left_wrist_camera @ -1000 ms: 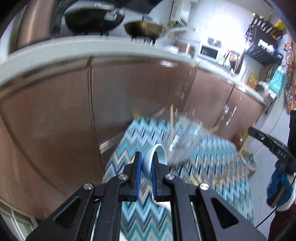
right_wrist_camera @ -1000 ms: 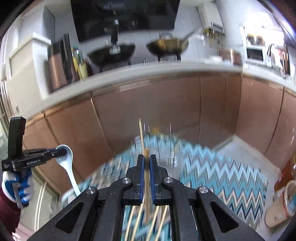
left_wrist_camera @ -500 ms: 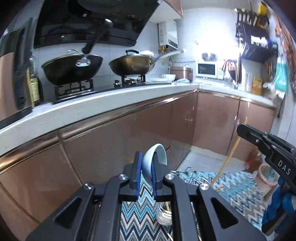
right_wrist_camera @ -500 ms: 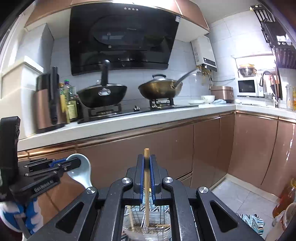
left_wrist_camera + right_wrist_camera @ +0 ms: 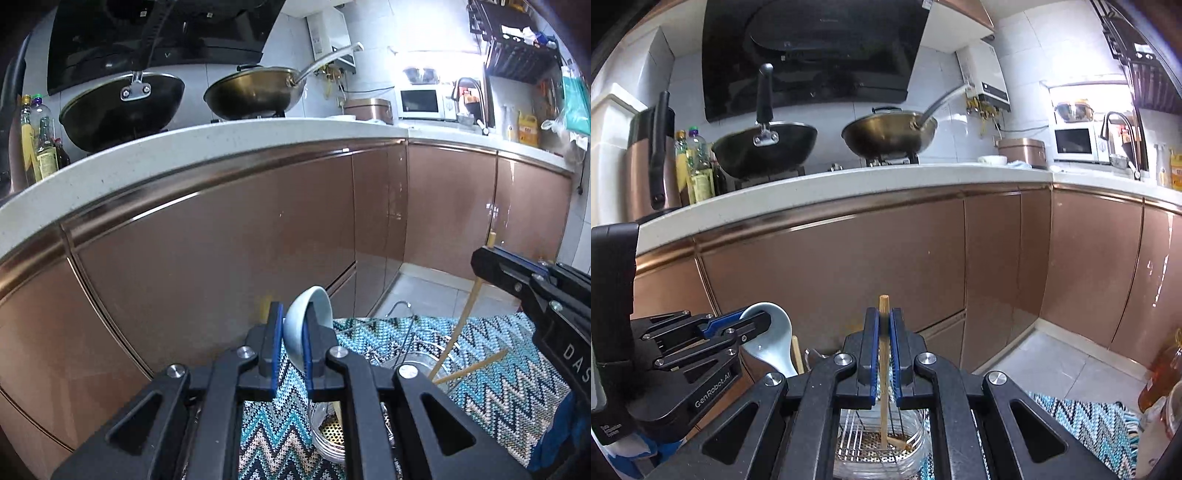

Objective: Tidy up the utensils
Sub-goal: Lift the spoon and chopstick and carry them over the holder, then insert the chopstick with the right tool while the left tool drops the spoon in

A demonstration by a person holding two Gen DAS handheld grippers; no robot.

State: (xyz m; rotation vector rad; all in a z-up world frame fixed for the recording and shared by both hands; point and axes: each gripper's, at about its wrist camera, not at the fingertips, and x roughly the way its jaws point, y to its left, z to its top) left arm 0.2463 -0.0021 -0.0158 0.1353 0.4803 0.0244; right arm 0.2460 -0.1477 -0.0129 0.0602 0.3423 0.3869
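My left gripper point(image 5: 294, 314) is shut on a pale ceramic spoon point(image 5: 314, 299), with the spoon's bowl sticking up past the fingertips. Below it stands a clear utensil holder point(image 5: 327, 435) with a perforated bottom and wire dividers. My right gripper point(image 5: 884, 321) is shut on a wooden chopstick point(image 5: 884, 362), held upright with its lower end inside the holder point(image 5: 916, 443). The left wrist view shows the right gripper point(image 5: 480, 258) and its chopstick point(image 5: 458, 332) at the right. In the right wrist view the left gripper point(image 5: 746, 321) with the spoon point(image 5: 768, 350) is at the left.
The holder stands on a blue zigzag mat point(image 5: 498, 369). Another chopstick point(image 5: 476, 365) leans in the holder. Brown cabinet doors point(image 5: 849, 266) rise close ahead under a white countertop point(image 5: 849, 184) with two woks point(image 5: 764, 147), bottles and a microwave point(image 5: 1075, 144).
Both views have swung up from the mat to the counter. Both grippers have moved over the holder with their utensils, and the chopstick's lower end now reaches into it.
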